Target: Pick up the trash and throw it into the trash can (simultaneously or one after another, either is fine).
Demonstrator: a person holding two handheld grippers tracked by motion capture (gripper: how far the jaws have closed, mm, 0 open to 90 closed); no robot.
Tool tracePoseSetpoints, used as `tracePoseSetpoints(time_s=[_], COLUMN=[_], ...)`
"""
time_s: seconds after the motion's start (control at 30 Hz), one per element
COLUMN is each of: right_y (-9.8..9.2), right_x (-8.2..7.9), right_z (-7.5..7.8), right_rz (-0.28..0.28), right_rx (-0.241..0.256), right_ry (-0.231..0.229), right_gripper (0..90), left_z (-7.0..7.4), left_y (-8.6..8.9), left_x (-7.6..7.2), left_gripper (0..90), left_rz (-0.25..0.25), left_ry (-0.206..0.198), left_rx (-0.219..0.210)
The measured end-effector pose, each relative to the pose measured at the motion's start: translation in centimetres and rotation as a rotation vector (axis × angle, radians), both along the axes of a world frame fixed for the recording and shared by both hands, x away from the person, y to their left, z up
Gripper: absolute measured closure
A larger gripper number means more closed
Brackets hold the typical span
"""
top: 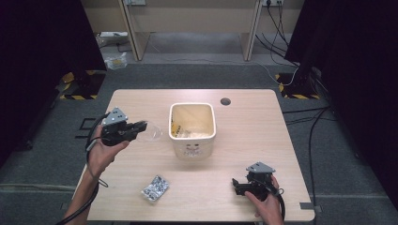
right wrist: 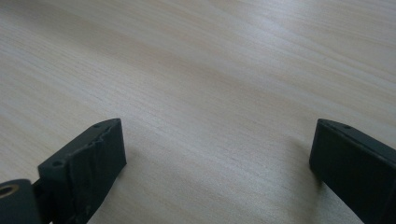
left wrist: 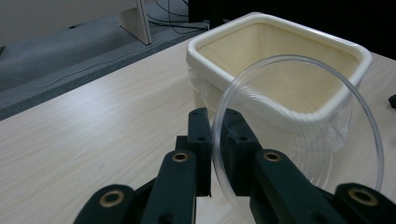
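The left gripper (top: 141, 126) clamps a clear round plastic lid (left wrist: 299, 126) by its rim beside the cream square plastic bin (top: 192, 129); the right gripper (right wrist: 217, 163) rests wide-jawed on the pale wooden worktop (top: 244, 122).

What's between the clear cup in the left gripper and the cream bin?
Nothing but bare table: in the high view, the clear cup in the left gripper is just short of the cream bin.
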State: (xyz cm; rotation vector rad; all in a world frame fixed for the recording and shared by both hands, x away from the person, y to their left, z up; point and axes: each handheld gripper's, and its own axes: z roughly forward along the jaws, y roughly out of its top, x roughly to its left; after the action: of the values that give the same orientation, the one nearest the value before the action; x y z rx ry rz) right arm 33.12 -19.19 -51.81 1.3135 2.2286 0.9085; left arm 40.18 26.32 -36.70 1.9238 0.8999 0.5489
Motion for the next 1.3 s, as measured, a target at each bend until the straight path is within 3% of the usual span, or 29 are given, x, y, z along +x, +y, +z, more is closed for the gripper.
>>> tracePoseSetpoints(time_s=[0.43,0.83,1.0,1.3], right_y=[0.0,0.0,0.0,0.0], right_x=[0.0,0.0,0.1,0.1], right_z=[0.0,0.0,0.0,0.0], right_rz=[0.000,0.001,0.002,0.002], right_rx=[0.002,0.001,0.000,0.000], right_ry=[0.001,0.001,0.000,0.000], right_gripper=[3.6,3.5,3.4,3.4], left_z=[2.1,3.5,4.3,4.7], left_y=[-0.7,-1.5,-2.3,-3.9], left_x=[0.6,1.4,1.7,2.0], left_gripper=[82.4,82.6,82.6,82.6], left_rz=[0.013,0.010,-0.005,-0.031], left_ry=[-0.041,-0.069,-0.101,-0.107], left_rx=[0.018,0.000,0.023,0.025])
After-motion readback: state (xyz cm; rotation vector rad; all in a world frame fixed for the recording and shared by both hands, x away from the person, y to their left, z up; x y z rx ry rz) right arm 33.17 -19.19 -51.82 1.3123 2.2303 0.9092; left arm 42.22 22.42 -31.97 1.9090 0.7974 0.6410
